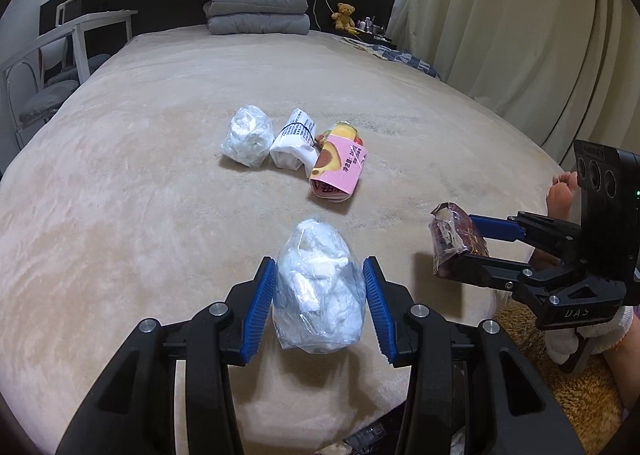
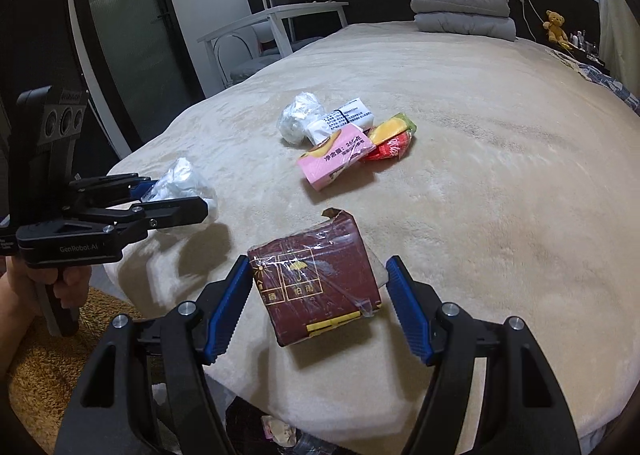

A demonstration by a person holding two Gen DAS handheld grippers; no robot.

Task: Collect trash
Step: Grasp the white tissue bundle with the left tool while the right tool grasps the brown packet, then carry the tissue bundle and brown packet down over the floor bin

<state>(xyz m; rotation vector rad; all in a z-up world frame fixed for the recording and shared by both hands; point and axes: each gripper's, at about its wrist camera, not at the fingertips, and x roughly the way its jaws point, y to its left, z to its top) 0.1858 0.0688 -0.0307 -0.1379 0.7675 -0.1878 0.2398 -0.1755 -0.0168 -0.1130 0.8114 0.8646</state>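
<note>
Blue-padded left claw (image 1: 320,287) pinches a clear plastic bundle (image 1: 320,287); right claw (image 2: 322,305) grips a maroon carton (image 2: 316,287).

Dim warm indoor light, soft overall. Heavy fisheye bending and dark corners. Soft shadow on bed (image 2: 480,135) under left gripper (image 2: 200,199).

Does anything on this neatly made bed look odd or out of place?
Yes. A small heap of trash sits mid-bed: a crumpled clear plastic bag, a white wrapped packet, a pink snack box and a red-and-yellow wrapper. The dark red carton in the right gripper has a torn top corner.
</note>
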